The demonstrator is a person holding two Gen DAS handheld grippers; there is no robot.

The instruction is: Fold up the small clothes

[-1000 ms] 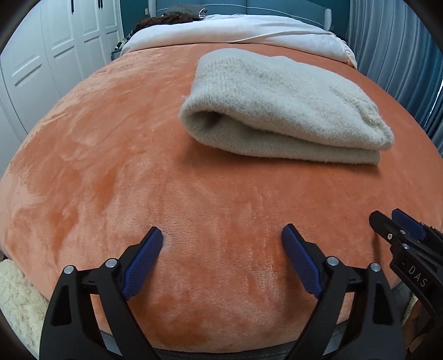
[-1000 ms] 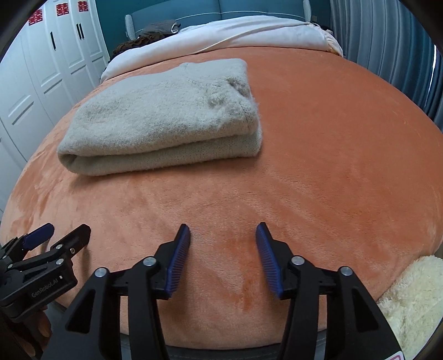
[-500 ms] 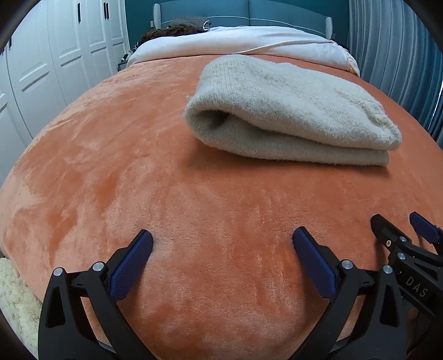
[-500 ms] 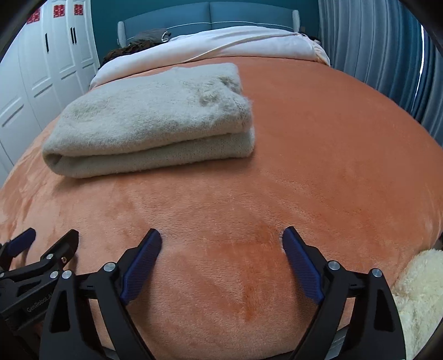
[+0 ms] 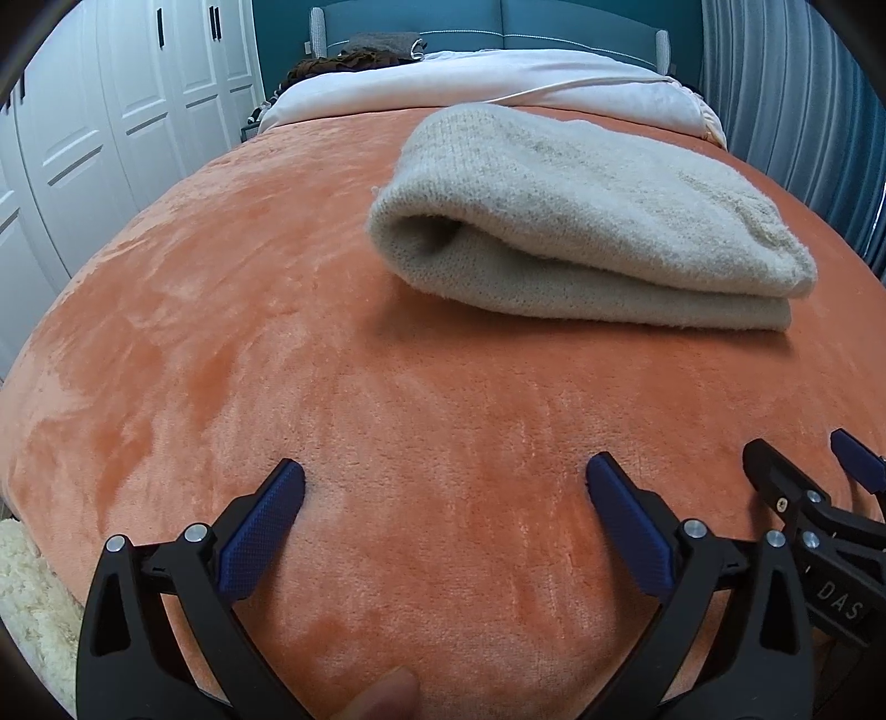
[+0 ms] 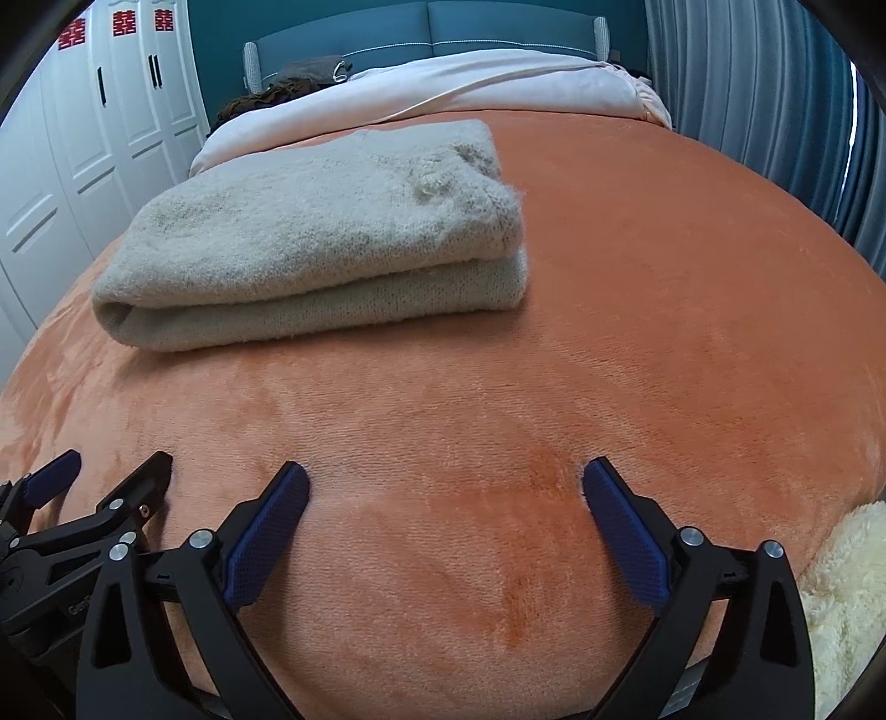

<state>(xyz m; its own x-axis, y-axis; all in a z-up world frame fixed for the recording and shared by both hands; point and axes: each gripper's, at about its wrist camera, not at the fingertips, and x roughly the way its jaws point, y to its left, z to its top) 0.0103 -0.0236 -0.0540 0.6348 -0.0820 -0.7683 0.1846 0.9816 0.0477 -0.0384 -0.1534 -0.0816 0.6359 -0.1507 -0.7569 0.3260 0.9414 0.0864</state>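
Observation:
A beige knitted garment (image 5: 587, 221) lies folded in a thick rectangle on the orange blanket (image 5: 277, 310); it also shows in the right wrist view (image 6: 321, 238). My left gripper (image 5: 443, 482) is open and empty, low over the blanket near the bed's front edge, well short of the garment. My right gripper (image 6: 446, 482) is open and empty, beside it to the right. Each gripper shows at the edge of the other's view: the right one (image 5: 808, 487), the left one (image 6: 105, 476).
A white duvet (image 5: 487, 83) and dark clothes (image 5: 354, 55) lie at the head of the bed by a teal headboard (image 6: 421, 27). White wardrobes (image 5: 111, 111) stand left, blue curtains (image 5: 786, 94) right. A cream fluffy rug (image 6: 847, 581) lies below the bed's edge.
My right gripper has opened from half-shut to wide. Both grippers have tilted up slightly, so the garment sits a little lower in both views. The garment has not moved.

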